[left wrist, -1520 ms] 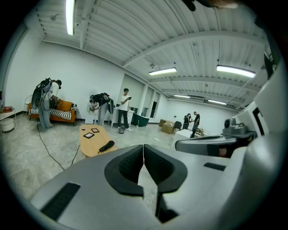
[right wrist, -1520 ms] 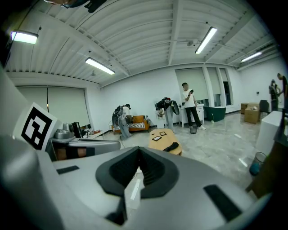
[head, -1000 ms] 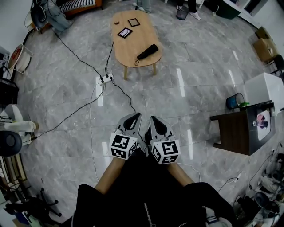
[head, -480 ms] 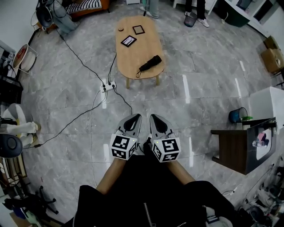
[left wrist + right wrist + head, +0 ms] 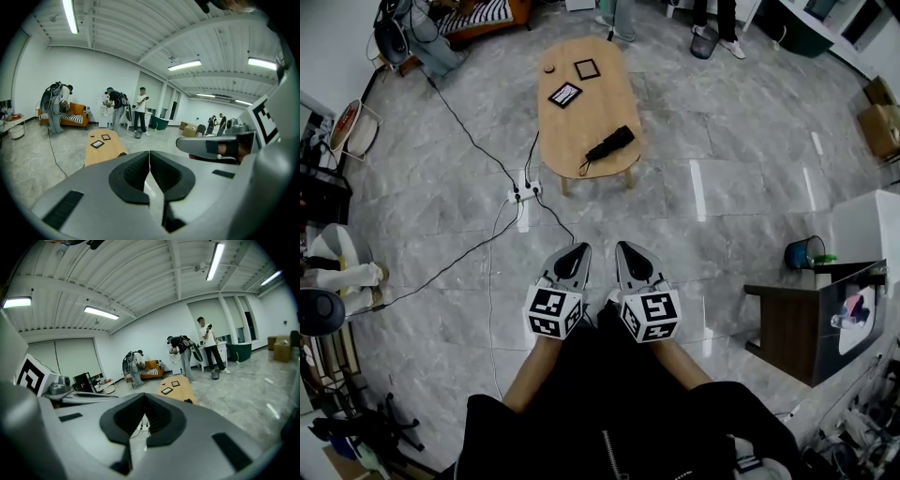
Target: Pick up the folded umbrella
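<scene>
The folded black umbrella (image 5: 609, 144) lies on the near end of an oval wooden table (image 5: 581, 117), far ahead of me across the floor. My left gripper (image 5: 580, 247) and right gripper (image 5: 624, 247) are held side by side in front of my body, both shut and empty, pointing toward the table. In the left gripper view the jaws (image 5: 149, 153) meet, with the table (image 5: 100, 150) and a sliver of the umbrella (image 5: 123, 153) just above them. The right gripper view shows shut jaws (image 5: 145, 395), the table (image 5: 180, 387) and the umbrella (image 5: 189, 401) beyond.
Two framed cards (image 5: 565, 94) lie on the table's far half. A power strip (image 5: 523, 192) with long cables crosses the floor left of my path. A dark side table (image 5: 787, 321) and blue bin (image 5: 804, 253) stand at right. People (image 5: 116, 108) stand beyond the table.
The table and umbrella have slid lower in the head view, so they stand closer to me. Both grippers stay shut and side by side.
</scene>
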`<state>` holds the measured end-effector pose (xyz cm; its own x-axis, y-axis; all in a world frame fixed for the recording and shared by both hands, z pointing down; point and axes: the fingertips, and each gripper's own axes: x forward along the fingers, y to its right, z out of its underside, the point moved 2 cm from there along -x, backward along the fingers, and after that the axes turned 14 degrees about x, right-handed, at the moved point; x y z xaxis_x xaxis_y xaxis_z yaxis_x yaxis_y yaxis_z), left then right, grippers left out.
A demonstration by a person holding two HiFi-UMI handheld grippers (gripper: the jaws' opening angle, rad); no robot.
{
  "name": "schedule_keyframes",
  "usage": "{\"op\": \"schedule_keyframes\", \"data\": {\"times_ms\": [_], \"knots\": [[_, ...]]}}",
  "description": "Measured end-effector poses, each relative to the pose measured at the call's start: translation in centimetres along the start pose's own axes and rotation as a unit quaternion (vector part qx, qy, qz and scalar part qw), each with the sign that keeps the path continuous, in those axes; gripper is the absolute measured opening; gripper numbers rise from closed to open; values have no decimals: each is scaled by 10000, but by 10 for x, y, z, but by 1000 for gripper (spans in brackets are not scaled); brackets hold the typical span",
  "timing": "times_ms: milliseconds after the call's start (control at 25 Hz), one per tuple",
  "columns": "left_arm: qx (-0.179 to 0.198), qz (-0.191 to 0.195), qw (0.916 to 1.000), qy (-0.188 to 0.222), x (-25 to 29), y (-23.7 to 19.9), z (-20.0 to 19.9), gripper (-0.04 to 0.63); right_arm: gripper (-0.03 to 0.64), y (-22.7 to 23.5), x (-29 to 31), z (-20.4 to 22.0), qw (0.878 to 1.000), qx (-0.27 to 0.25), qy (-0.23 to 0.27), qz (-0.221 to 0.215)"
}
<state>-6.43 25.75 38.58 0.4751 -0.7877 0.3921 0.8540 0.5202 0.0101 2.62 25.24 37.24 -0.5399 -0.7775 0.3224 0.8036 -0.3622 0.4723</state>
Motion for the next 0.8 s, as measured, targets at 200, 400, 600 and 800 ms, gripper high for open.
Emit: {"op": "schedule_keyframes", "data": {"times_ms": [200,400,600,800], "knots": [[30,-36,10000,-72,10,5,-5,15,9,24,-3,-6,9998,143,-5,138],[52,-50,9999,-104,13,8,-6,15,9,28,-7,-2,9998,170,-28,142],[83,15,9999,-73,21,7,-7,15,9,28,-7,-1,9998,109,-24,164],[67,91,9999,-10,41,0,-12,15,9,39,4,-12,9996,44,18,270]]}}
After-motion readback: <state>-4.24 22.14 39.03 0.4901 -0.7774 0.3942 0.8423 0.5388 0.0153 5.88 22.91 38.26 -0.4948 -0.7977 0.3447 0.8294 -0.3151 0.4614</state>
